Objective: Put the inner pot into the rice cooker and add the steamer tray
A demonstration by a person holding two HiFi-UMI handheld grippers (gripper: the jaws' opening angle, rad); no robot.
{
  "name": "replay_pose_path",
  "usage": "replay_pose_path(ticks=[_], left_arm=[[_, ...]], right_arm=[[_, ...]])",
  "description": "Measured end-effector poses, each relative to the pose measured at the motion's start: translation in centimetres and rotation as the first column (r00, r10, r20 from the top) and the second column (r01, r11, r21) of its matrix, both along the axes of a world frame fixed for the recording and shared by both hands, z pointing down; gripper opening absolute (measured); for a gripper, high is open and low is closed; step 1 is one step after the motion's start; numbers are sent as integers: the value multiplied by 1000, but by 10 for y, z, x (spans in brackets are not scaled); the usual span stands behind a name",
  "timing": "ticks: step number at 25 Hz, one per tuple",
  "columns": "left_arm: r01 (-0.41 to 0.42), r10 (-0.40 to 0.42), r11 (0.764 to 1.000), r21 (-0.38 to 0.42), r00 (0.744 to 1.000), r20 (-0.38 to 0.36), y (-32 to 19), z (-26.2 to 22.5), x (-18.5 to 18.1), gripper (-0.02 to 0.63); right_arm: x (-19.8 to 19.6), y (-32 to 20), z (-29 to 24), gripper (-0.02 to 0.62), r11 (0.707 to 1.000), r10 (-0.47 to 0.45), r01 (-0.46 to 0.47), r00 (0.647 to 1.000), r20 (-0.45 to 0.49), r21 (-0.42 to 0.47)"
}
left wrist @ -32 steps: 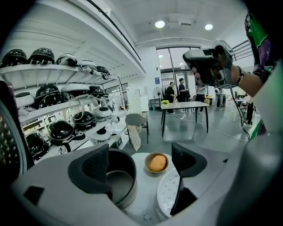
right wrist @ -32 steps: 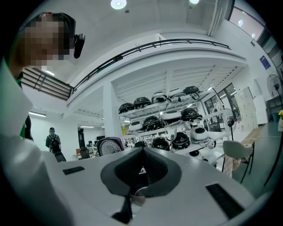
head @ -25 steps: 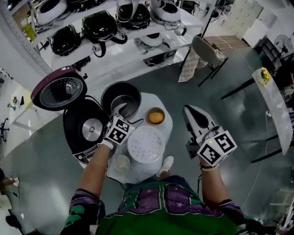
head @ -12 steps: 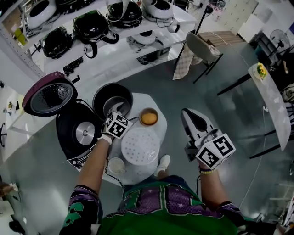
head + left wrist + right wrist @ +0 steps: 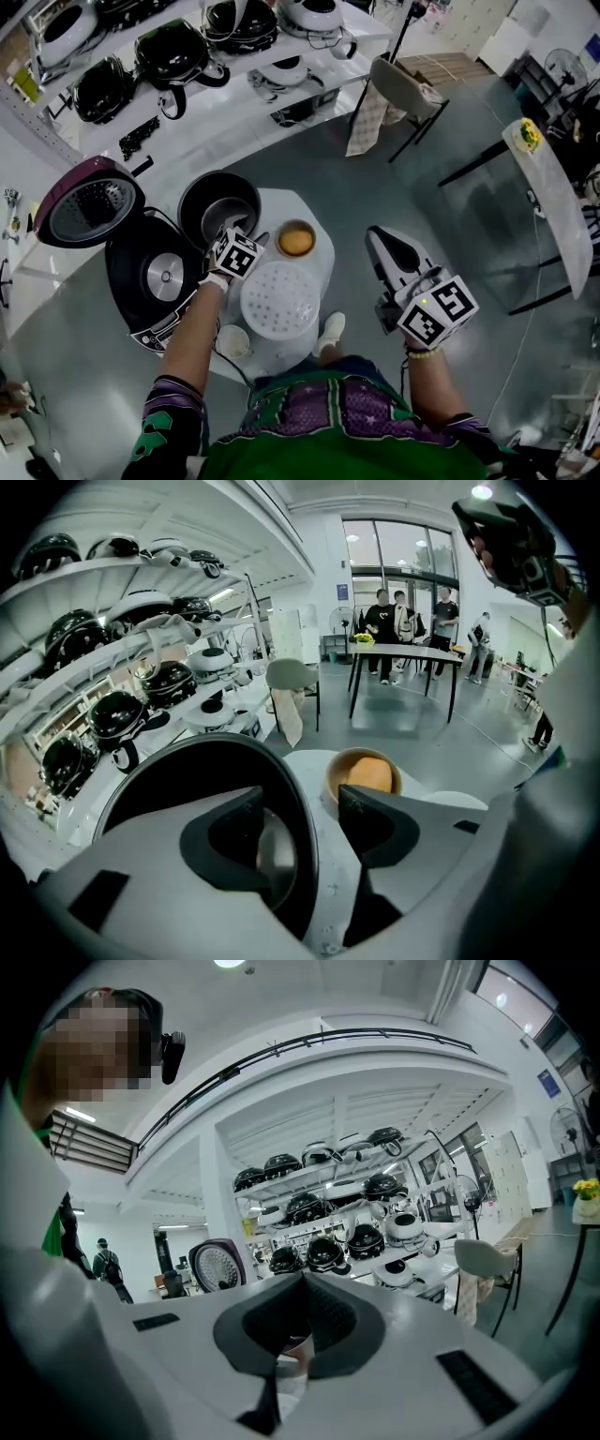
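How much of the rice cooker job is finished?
Nothing is in yet. The rice cooker stands open and empty. The left claw, just closing, straddles the rim of the inner pot. Left: drop the pot in, then the steamer tray. The right claw is shut.

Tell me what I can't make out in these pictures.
- Front panel of the rice cooker: head view, partly under the person's left arm.
- Contents of the small cup: head view, too small.
- The orange thing in the bowl: head view, too small to identify.
- The pale patch past the right gripper, jaws shut: right gripper view, they block it.
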State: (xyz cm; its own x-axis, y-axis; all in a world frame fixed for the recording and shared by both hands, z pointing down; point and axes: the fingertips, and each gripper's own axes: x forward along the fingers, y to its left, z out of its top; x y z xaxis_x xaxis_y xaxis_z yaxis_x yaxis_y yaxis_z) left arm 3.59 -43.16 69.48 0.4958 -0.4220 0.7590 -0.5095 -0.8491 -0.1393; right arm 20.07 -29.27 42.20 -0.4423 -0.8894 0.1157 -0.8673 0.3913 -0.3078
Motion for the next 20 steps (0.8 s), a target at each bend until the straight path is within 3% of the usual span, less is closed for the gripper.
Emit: replay_pose_path(ticks=[2,7,14,20], left_arm=[[25,-24,1000,-5,1000,6,-5,1,-2,240],[19,-15,999,-47,996,84,-8,15,-3,213],[-4,10,999,-38,987,160,-9,19,-4,72],[0,4,1000,-23,984,176,-7,19,-3,52]], right_arm=[[1,-2,2,6,1000,-2,2,1000,2,-3],[1,-6,6,5,1000,-14,14,1000,9,-7],[2,-10,10,6,1000,-20,20,1000,24,-19],[8,-8,10,5,1000,-12,13,999,44,-25]])
